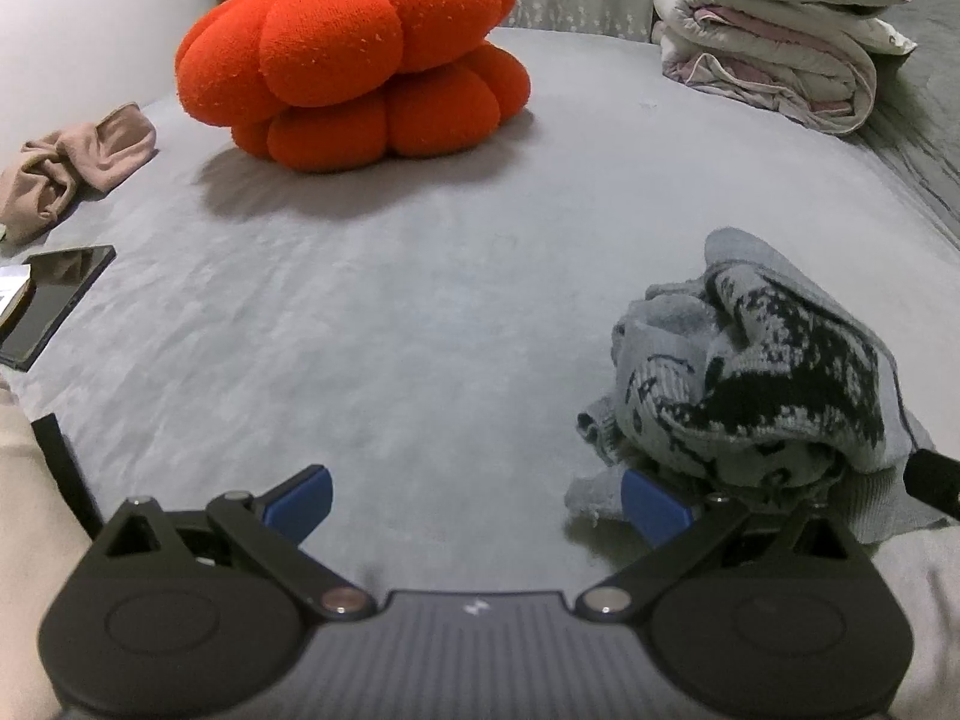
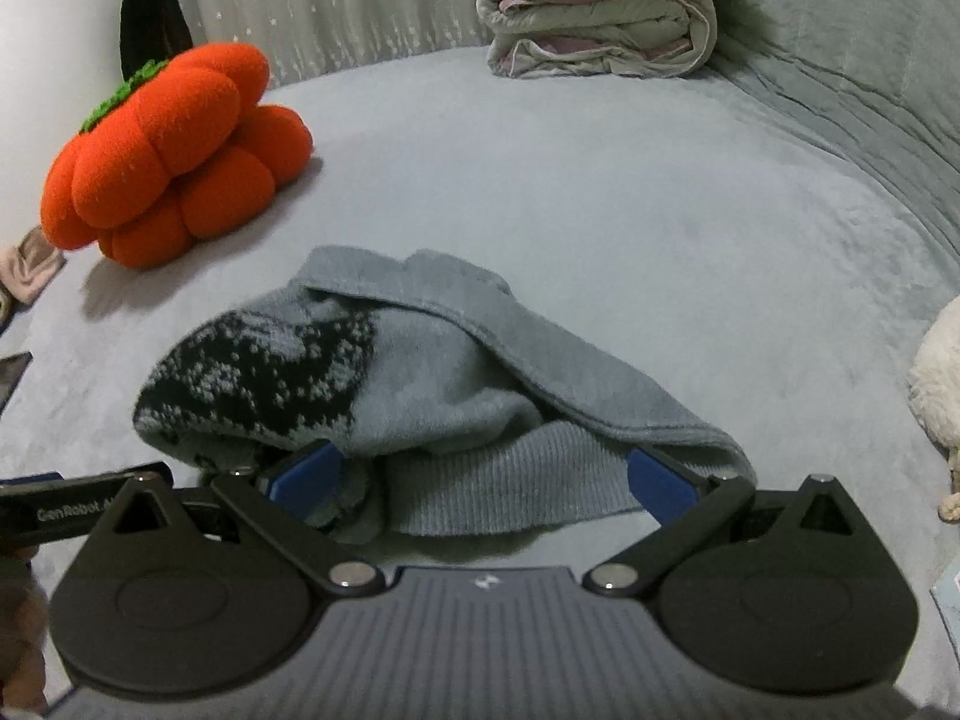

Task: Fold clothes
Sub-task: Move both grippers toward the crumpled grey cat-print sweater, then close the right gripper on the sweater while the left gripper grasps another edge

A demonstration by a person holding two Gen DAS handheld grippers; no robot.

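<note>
A crumpled grey knit sweater with a black pattern lies in a heap on the grey bed. In the left wrist view it sits at the right, and my left gripper stands open with its right blue fingertip at the heap's near edge and bare sheet between the fingers. In the right wrist view the sweater fills the middle. My right gripper is open and wide, with the sweater's ribbed hem lying between its blue fingers, which touch the cloth on both sides.
An orange pumpkin cushion sits at the back left. A folded quilt stack with a pillow stands at the back right. A beige garment and a dark tablet lie at the left edge. Something white and fluffy is at the right.
</note>
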